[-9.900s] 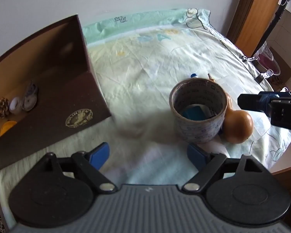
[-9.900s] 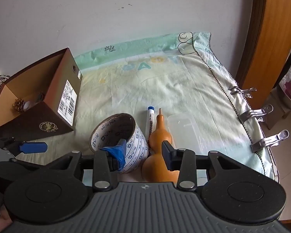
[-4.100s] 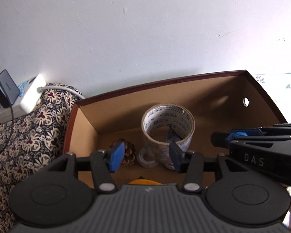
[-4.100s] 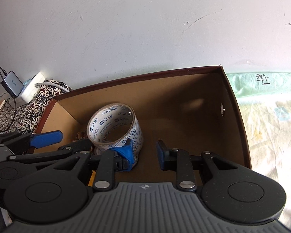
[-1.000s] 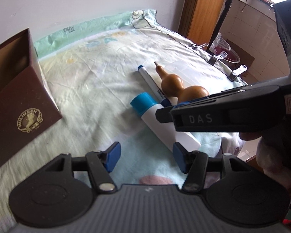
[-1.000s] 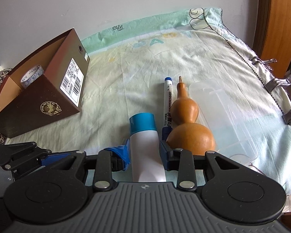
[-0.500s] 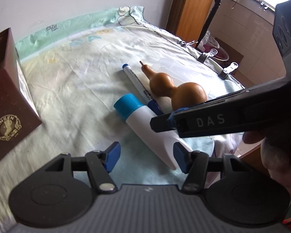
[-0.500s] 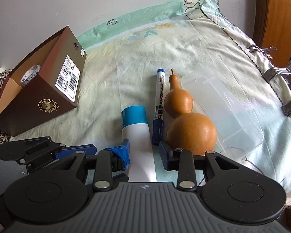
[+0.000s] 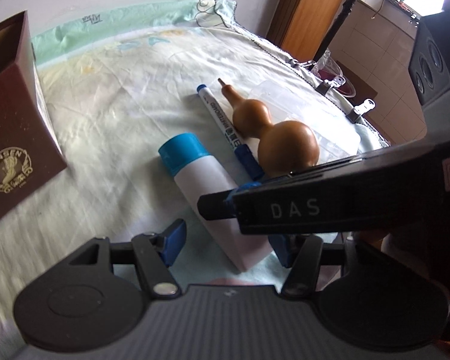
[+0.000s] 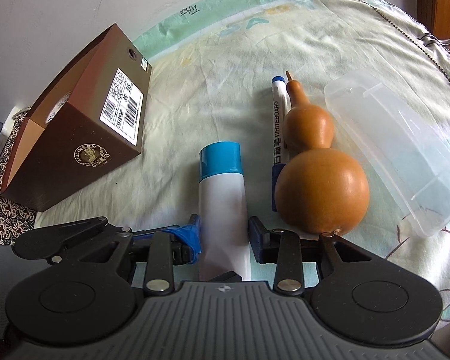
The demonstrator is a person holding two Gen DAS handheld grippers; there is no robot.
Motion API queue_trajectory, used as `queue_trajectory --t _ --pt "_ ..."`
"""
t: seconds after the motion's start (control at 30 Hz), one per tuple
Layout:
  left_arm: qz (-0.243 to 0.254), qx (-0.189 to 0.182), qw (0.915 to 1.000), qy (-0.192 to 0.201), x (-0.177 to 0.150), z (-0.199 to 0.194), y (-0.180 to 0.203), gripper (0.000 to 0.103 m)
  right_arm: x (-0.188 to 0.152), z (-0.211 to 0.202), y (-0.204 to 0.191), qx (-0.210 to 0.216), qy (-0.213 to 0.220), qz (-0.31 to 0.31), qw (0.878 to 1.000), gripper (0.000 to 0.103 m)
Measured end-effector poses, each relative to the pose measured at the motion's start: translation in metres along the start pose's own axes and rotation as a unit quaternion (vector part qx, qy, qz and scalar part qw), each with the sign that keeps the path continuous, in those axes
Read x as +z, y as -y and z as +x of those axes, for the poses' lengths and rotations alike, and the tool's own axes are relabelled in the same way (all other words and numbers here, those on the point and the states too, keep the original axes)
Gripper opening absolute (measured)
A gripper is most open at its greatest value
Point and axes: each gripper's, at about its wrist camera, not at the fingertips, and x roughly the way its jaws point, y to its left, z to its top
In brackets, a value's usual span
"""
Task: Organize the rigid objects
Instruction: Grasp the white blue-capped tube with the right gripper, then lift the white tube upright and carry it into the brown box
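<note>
A white tube with a blue cap (image 10: 222, 192) lies on the bed sheet, also in the left wrist view (image 9: 207, 192). My right gripper (image 10: 225, 234) has its jaws on both sides of the tube's lower body, touching it. My left gripper (image 9: 228, 246) is open just before the tube's flat end, holding nothing. A brown gourd (image 10: 318, 180) and a whiteboard marker (image 10: 277, 138) lie right of the tube. The brown shoe box (image 10: 84, 147) stands at the left with a tape roll (image 10: 58, 105) inside.
A clear plastic lid (image 10: 396, 156) lies right of the gourd near the bed edge. Metal clips (image 9: 360, 109) hold the sheet at the right edge. A wooden door (image 9: 312, 12) stands behind. A patterned cloth (image 10: 3, 216) lies left of the box.
My right gripper has moved forward and lower along the tube and its jaws have closed in onto it. My left gripper has shifted slightly, staying open near the tube's end.
</note>
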Motion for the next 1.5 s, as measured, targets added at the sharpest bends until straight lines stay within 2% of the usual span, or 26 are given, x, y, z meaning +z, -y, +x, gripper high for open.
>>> queue_trajectory --t 0.17,0.37,0.47,0.53,0.67,0.8,0.97,1.1,1.3,1.5 --pt "-0.011 0.012 0.9998 0.014 0.001 -0.004 -0.011 0.059 0.004 0.008 -0.012 -0.004 0.007 -0.028 1.0 0.019" --pt "-0.028 -0.007 0.9995 0.01 0.005 0.006 -0.016 0.059 0.005 0.013 -0.016 -0.005 0.021 -0.047 0.999 0.02" --pt "-0.035 -0.01 0.9992 0.014 0.004 0.008 -0.019 0.059 0.005 0.012 -0.011 0.004 0.025 -0.033 0.999 0.019" --pt "-0.032 -0.013 0.9993 0.017 0.002 0.007 -0.017 0.054 0.003 0.012 -0.012 0.004 0.027 -0.035 0.999 0.018" --pt "-0.025 -0.007 0.9995 0.019 0.001 0.006 -0.016 0.053 0.001 0.011 -0.016 0.004 0.031 -0.04 0.999 0.018" --pt "-0.023 0.001 0.9994 0.027 0.0 -0.003 -0.015 0.046 0.0 0.008 -0.018 0.011 0.031 -0.041 0.999 0.017" --pt "-0.003 0.027 0.9982 0.053 0.002 -0.023 -0.008 0.04 0.002 -0.006 -0.029 0.023 0.041 -0.057 0.997 0.016" --pt "0.006 0.033 0.9961 0.082 0.008 -0.045 -0.006 0.038 0.008 -0.021 -0.043 0.034 0.059 -0.073 0.995 0.014" --pt "0.019 0.06 0.9892 0.133 0.024 -0.083 -0.011 0.038 0.028 -0.045 -0.071 0.048 0.101 -0.109 0.988 0.014" --pt "0.017 0.089 0.981 0.172 0.044 -0.123 -0.033 0.038 0.054 -0.057 -0.107 0.077 0.135 -0.147 0.977 0.014"
